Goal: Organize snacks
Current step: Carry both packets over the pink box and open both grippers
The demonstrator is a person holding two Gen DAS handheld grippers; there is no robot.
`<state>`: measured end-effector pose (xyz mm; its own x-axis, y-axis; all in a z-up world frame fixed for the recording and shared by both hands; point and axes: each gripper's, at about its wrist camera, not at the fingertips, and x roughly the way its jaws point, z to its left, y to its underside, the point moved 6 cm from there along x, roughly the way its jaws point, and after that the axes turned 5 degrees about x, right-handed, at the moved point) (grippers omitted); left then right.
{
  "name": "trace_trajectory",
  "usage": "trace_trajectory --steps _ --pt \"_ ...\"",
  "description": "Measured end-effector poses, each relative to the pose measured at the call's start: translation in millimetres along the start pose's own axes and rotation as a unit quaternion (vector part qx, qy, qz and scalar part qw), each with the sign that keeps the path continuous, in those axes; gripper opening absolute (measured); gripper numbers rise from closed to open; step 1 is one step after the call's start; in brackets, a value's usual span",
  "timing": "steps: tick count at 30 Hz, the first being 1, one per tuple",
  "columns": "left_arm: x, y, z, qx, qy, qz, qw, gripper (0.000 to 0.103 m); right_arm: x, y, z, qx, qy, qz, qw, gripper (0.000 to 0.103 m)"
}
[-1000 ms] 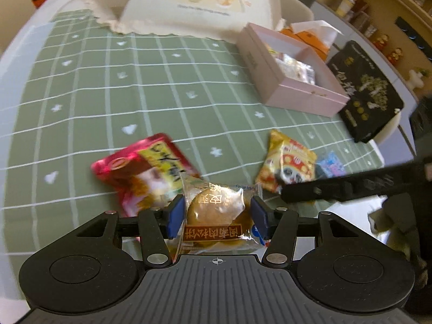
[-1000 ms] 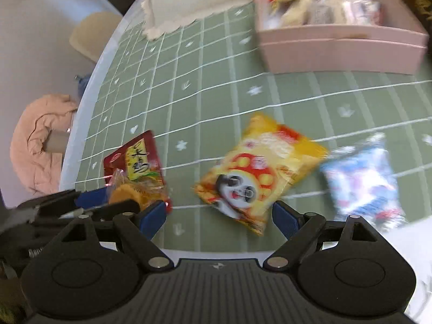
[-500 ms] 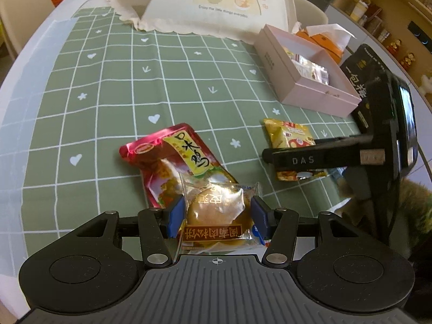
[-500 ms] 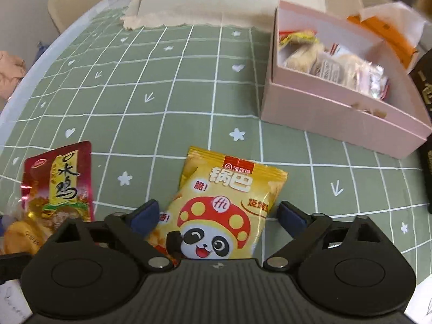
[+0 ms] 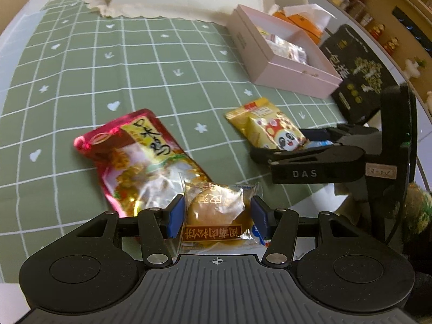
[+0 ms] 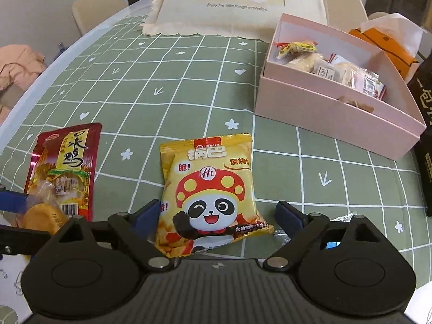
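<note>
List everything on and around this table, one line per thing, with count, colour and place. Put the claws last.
Bun packet: one, clear wrap with brown label, held in the left claw.
Red pouch: one, red and yellow, near left on the cloth.
Panda snack bag: one, yellow, between the right claw's fingers.
Blue packet: one, mostly hidden behind the right claw.
Pink box: one, open, far right, wrapped snacks inside.
Black box: one, right of the pink box.
Tablecloth: one, green with white grid.
Cream cover: one, far edge.
Left claw: shut on the bun packet.
Right claw: open around the panda snack bag.
</note>
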<state>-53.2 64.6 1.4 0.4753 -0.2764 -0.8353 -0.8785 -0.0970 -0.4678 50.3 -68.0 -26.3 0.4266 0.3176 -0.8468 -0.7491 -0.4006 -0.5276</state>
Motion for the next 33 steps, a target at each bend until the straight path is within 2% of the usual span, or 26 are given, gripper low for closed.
trace_trajectory --steps 7,8,11,13,17,19,21,24,27,30,33 --pt "5 7 -7 0.012 0.001 0.019 0.9998 0.058 13 -17 4 -0.016 -0.011 0.007 1.000 0.096" --pt "5 8 -8 0.013 0.000 0.021 0.9997 0.058 12 -17 4 -0.018 -0.013 0.009 1.000 0.092" --pt "6 10 -10 0.013 0.001 0.023 0.9996 0.058 2 -16 9 -0.035 -0.024 0.016 0.999 0.066" --pt "7 9 -12 0.016 0.002 0.026 0.9995 0.058 -9 -13 7 -0.028 -0.031 0.023 0.999 0.065" --pt "3 -4 -24 0.032 0.021 0.022 0.9990 0.058 -51 -12 -13 0.010 -0.029 -0.001 1.000 0.064" --pt "-9 -23 -34 0.046 0.045 0.008 0.9979 0.058 -80 -18 -28 0.038 -0.028 -0.026 0.999 0.064" --pt "-26 -54 -43 0.062 0.064 -0.022 0.9958 0.058 -113 -27 -47 0.059 -0.019 -0.061 0.996 0.064" --pt "-49 -110 -57 0.090 0.071 -0.087 0.9896 0.058 -151 -37 -73 0.073 0.012 -0.109 0.991 0.064" --pt "-63 -173 -75 0.120 0.066 -0.148 0.9794 0.058 -170 -41 -96 0.080 0.033 -0.133 0.987 0.064" --pt "-47 -234 -94 0.117 0.072 -0.182 0.9737 0.059 -175 -37 -116 0.099 0.043 -0.139 0.984 0.064" --pt "2 -284 -105 0.088 0.075 -0.167 0.9791 0.059 -171 -27 -133 0.115 0.044 -0.135 0.983 0.064"
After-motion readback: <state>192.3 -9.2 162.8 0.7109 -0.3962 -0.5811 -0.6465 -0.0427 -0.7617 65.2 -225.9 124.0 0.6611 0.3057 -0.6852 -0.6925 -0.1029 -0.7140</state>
